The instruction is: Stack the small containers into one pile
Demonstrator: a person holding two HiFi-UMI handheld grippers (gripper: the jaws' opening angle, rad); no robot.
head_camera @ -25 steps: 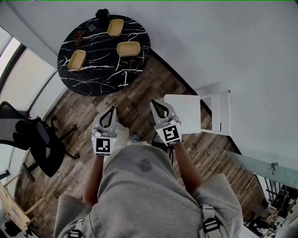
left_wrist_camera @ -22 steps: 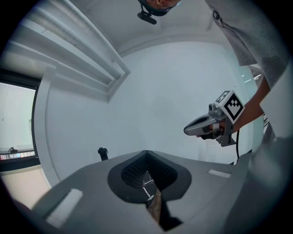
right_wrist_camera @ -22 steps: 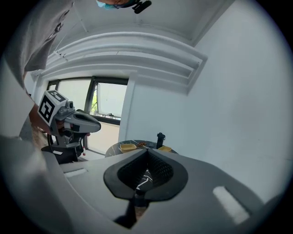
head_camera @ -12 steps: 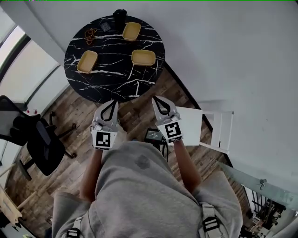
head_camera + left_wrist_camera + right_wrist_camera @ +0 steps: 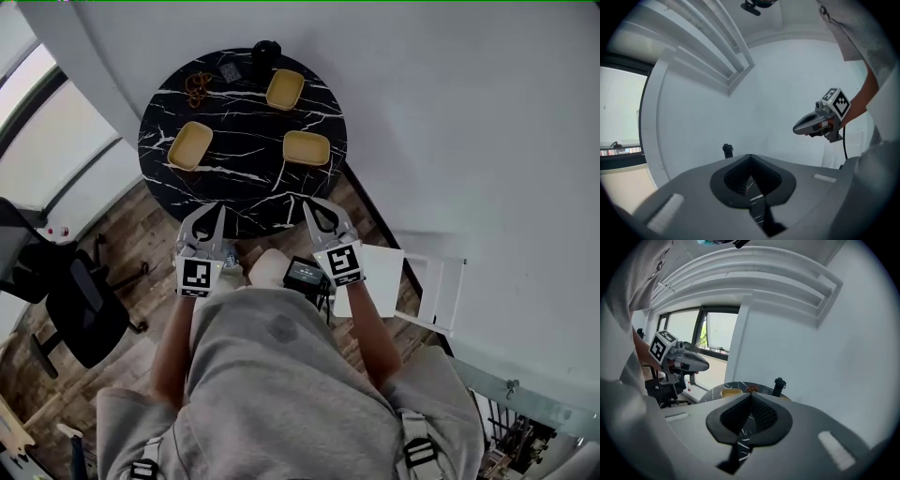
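left of the table [image 5: 242,178], an office chair [image 5: 80,305] is standing on the wood floor, well clear of the work.

left claw [image 5: 210,210] is hovering just off the table's near edge, jaws closed, nothing between them. judgement: it is empty because no pick has begun.

all three small containers are sitting separately on the table, open side up, none stacked: left container [image 5: 190,145] near the table's left edge, far container [image 5: 285,89] toward its far side beside a dark bottle [image 5: 266,52], right container [image 5: 307,148] near its right edge and closest to the right claw.

right claw [image 5: 315,206] is hovering at the same near edge, jaws also closed and empty, pointing toward the table. judgement: both are poised for a first reach and must open before it.

right of the table, a white chair [image 5: 422,277] is standing against the wall.
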